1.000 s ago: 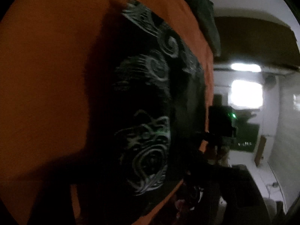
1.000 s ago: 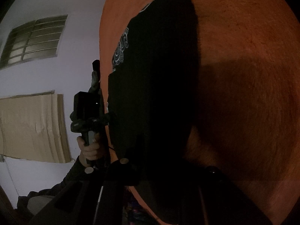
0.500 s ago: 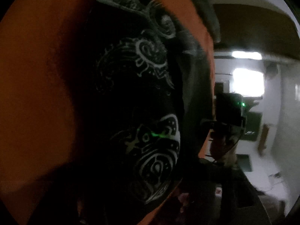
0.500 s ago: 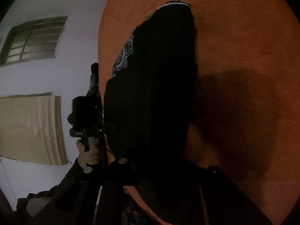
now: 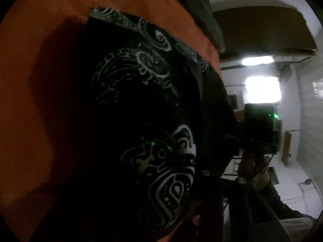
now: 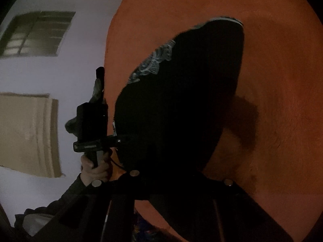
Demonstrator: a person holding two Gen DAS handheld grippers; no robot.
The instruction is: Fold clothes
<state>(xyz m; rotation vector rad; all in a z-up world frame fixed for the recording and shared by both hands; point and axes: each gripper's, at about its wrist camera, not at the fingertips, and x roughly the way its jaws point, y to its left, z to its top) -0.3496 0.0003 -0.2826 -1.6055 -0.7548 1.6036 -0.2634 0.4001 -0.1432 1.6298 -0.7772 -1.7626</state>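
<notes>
On the left we see our left gripper (image 6: 99, 92) at about nine o'clock of the right wrist view, its dark fingers standing just off the left edge of the black printed garment (image 5: 145, 109); they have just been closing toward a middling gap, and we cannot tell from these dark pictures whether cloth already sits between them. The garment lies spread on the orange table (image 5: 50, 100), filling the middle of both views, its white swirl print showing from ten o'clock down to six o'clock in the left wrist view and its plain black back toward the right wrist camera. We judge it light, soft and floppy: it will sag and drape from wherever it is pinched, and a thin single layer can slip out of a shallow pinch. So we would take it at the hem corners, deep enough to catch the stitched edge, one corner per hand. On the right, our right gripper (image 5: 260, 133) shows at three o'clock of the left wrist view, fingers drawn narrow, with the near garment edge bunched at them, apparently pinched.
</notes>
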